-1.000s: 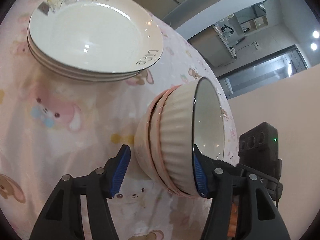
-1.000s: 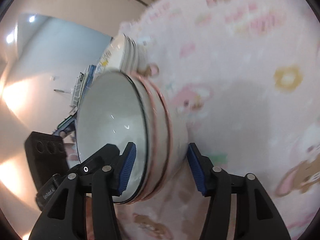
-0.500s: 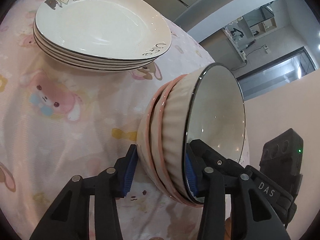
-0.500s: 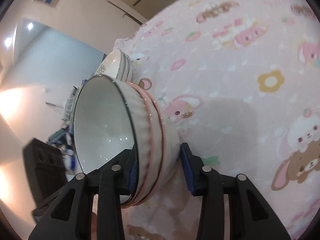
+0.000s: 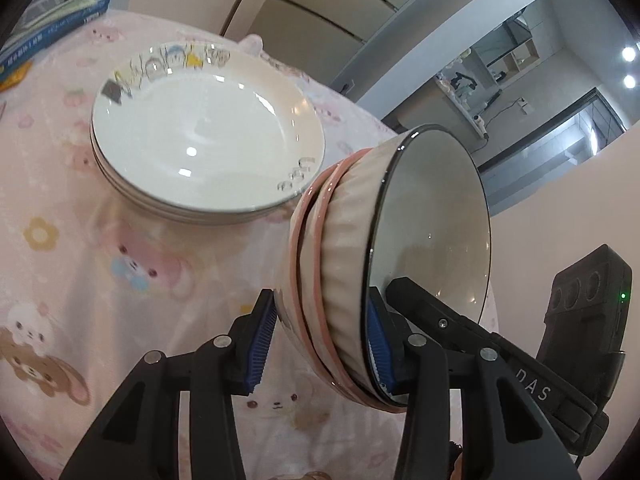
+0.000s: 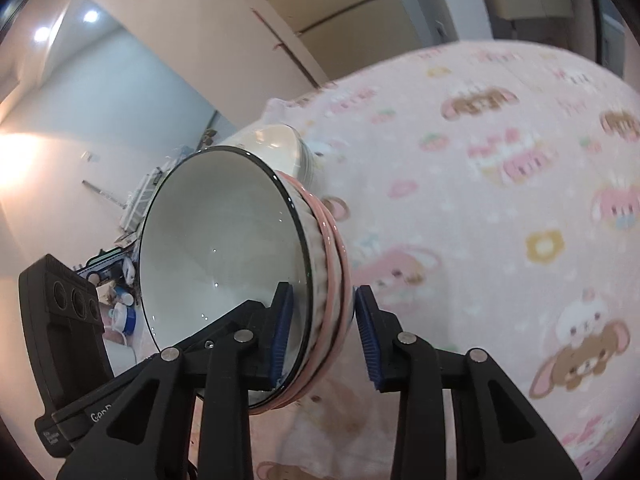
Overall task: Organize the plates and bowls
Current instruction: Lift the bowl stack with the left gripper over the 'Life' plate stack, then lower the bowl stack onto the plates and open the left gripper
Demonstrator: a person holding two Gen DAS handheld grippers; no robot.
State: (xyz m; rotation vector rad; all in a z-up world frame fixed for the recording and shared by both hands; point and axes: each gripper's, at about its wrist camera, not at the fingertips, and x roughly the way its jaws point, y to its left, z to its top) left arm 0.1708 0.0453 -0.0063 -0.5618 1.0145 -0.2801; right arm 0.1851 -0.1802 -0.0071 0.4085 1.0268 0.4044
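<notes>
A stack of ribbed bowls (image 5: 352, 264), a white one nested in pink ones, is held between both grippers above the pink tablecloth. My left gripper (image 5: 320, 344) is shut on its rim, one finger inside and one outside. My right gripper (image 6: 324, 328) is shut on the opposite rim of the bowl stack (image 6: 320, 264). A stack of white plates (image 5: 208, 148) with cartoon print sits on the cloth behind the bowls, and shows in the right wrist view (image 6: 280, 148) just past the bowls.
The table wears a pink cartoon tablecloth (image 6: 500, 208). Books (image 5: 48, 28) lie at the far left edge. Each gripper's body shows in the other's view, the right gripper's body (image 5: 580, 320) and the left gripper's body (image 6: 64, 320). Cabinets and a room lie beyond.
Both grippers closed on the bowl stack and lifted it. The plates now look farther and lower in the left wrist view.
</notes>
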